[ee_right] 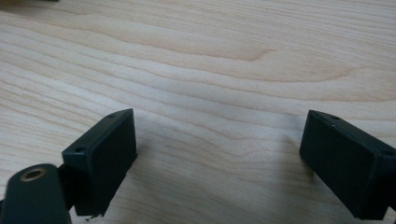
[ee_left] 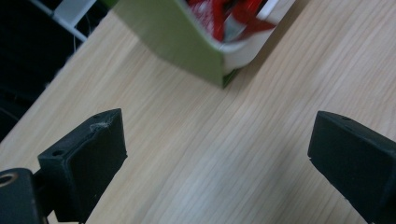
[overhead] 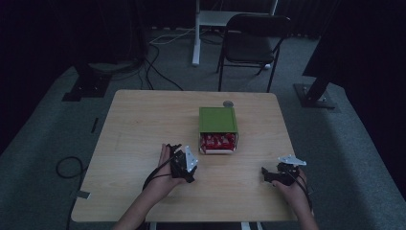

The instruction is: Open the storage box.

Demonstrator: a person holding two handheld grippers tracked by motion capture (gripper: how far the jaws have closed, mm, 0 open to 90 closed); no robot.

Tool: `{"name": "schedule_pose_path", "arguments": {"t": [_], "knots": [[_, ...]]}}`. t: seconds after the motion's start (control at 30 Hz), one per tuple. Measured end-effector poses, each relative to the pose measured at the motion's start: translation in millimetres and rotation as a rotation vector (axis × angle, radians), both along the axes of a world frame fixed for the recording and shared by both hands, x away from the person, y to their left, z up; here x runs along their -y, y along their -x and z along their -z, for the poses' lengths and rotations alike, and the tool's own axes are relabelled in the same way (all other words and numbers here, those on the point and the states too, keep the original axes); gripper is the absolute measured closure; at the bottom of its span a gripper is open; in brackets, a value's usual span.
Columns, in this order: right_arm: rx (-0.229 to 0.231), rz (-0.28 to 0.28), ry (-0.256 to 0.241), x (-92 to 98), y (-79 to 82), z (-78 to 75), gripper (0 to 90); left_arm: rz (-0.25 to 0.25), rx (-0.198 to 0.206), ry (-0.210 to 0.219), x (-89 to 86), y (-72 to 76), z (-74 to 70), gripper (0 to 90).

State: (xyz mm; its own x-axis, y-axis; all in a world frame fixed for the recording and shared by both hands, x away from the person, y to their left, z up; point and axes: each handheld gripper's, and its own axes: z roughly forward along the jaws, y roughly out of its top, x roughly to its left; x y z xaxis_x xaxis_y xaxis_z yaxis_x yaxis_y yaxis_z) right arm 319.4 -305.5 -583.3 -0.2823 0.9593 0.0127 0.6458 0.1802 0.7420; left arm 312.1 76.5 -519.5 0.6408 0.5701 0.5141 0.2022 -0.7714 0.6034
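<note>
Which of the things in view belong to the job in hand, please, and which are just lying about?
In the job:
- green box, lying on its side on the table
- red packets in its open end
- left tool, open, nearest the box
- right tool, open

Lying about:
- small grey disc behind the box
- black chair on the floor
- cables on the floor

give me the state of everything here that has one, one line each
green box: lying on its side on the table, open end toward the person, red packets showing inside
left gripper: open, empty, held just left of the box's open end
right gripper: open, empty, low over bare table near the right edge
folding chair: unfolded, standing empty beyond the table
</note>
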Motion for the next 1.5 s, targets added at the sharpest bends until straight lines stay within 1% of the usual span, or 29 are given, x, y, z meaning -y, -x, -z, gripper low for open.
{"name": "schedule_pose_path", "arguments": {"t": [0.07, 0.1, 0.17, 0.2, 0.33, 0.5, 0.7, 0.77, 0.83, 0.97, 1.0, 1.03, 1.2, 1.23, 1.27, 1.33, 1.37, 1.4, 1.43, 1.5], "knots": [[0.0, 0.0, -0.001, 0.0, 0.0, 0.0, 10.5, 0.018, 0.01, -0.01, 5.6, 0.7, -1.5, 5.2], [0.0, 0.0, 0.0, 0.0, 0.0, 0.0, 10.5, 0.026, 0.018, -0.015, 9.5, 1.1, -2.5, 5.2], [0.0, 0.001, -0.001, 0.0, 0.0, 0.0, 10.5, 0.046, 0.041, -0.038, 15.6, 2.3, -3.8, 5.2], [0.0, 0.0, 0.0, 0.0, 0.0, 0.0, 10.5, 0.053, 0.046, -0.04, 18.4, 2.7, -4.4, 5.1], [0.0, 0.001, -0.001, 0.0, 0.1, 0.0, 10.5, 0.086, 0.06, -0.059, 28.1, 3.9, -6.0, 5.2], [0.0, 0.0, 0.0, 0.0, 0.0, 0.0, 10.5, 0.123, 0.082, -0.099, 41.3, 5.5, -8.2, 5.1], [0.0, -0.006, 0.0, 0.5, 0.1, 0.0, 10.5, 0.173, 0.101, -0.153, 57.3, 5.5, -6.0, 5.2], [0.0, -0.006, 0.0, 0.5, 0.1, 0.0, 10.5, 0.186, 0.1, -0.16, 61.9, 5.0, -4.8, 5.2], [0.0, -0.006, 0.0, 0.5, 0.1, 0.0, 10.5, 0.201, 0.11, -0.209, 66.3, 4.4, -3.2, 6.2], [0.0, -0.006, 0.0, 0.5, 0.1, 0.0, 10.5, 0.23, 0.097, -0.26, 73.7, 1.6, 1.4, 6.3], [0.0, -0.006, 0.0, 0.5, 0.1, 0.0, 10.5, 0.23, 0.097, -0.26, 73.7, 1.6, 1.4, 6.3], [0.0, -0.006, 0.0, 0.5, 0.1, 0.0, 10.5, 0.242, 0.09, -0.282, 76.6, 0.6, 3.8, 6.9], [0.0, -0.006, 0.0, 0.5, 0.1, 0.0, 10.5, 0.261, 0.073, -0.298, 81.6, -0.8, 9.9, 9.7], [0.0, -0.006, 0.0, 0.5, 0.1, 0.0, 10.5, 0.263, 0.073, -0.299, 82.0, -0.9, 10.3, 11.8], [0.0, -0.006, 0.0, 0.5, 0.1, 0.0, 10.5, 0.268, 0.081, -0.308, 82.8, -1.7, 10.8, 12.5], [0.0, -0.006, 0.0, 0.5, 0.1, 0.0, 10.5, 0.274, 0.081, -0.311, 84.0, -3.5, 11.4, 14.4], [0.0, -0.006, 0.0, 0.5, 0.1, 0.0, 10.5, 0.275, 0.086, -0.322, 84.6, -4.5, 11.5, 14.5], [0.0, -0.006, -0.001, 0.5, 0.1, 0.0, 10.5, 0.277, 0.086, -0.334, 85.1, -5.4, 11.8, 15.5], [0.0, -0.006, 0.0, 0.5, 0.1, 0.0, 10.5, 0.278, 0.08, -0.333, 85.7, -6.4, 12.5, 15.5], [0.0, -0.006, 0.0, 0.6, 0.1, 0.0, 10.5, 0.285, 0.076, -0.344, 86.6, -7.9, 13.5, 16.1]]}}
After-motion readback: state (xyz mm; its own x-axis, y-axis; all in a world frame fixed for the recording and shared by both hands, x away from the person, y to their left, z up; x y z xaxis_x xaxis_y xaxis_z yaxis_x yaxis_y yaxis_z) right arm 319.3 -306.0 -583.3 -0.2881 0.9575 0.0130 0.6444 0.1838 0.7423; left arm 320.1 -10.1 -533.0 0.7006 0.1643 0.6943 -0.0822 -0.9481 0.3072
